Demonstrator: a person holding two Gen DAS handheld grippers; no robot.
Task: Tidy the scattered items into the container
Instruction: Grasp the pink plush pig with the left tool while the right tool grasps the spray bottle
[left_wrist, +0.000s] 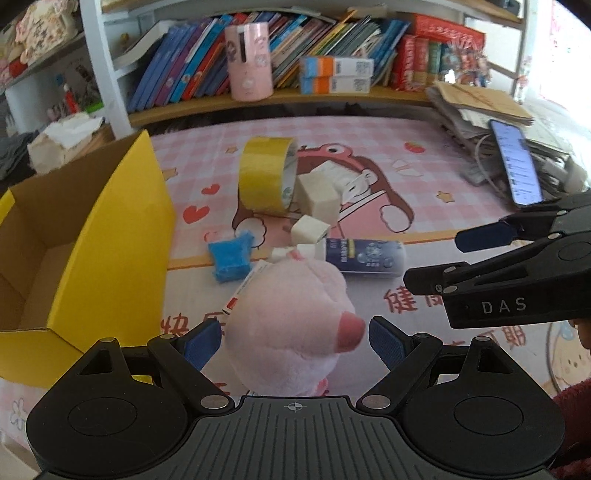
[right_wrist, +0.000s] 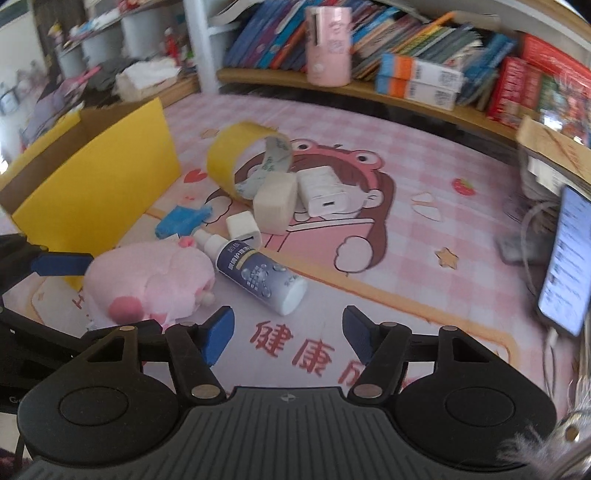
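Note:
A yellow cardboard box stands open at the left; it also shows in the right wrist view. A pink plush toy lies on the mat between the blue pads of my open left gripper, not squeezed. Behind it lie a spray bottle, a blue packet, white blocks and a yellow tape roll. My right gripper is open and empty, just short of the spray bottle. The plush lies to its left. A white charger lies by the tape.
A phone and cables lie at the mat's right edge beside stacked papers. A shelf with books and a pink cylinder runs behind. The right gripper's body hangs over the mat's right side. Tissues sit behind the box.

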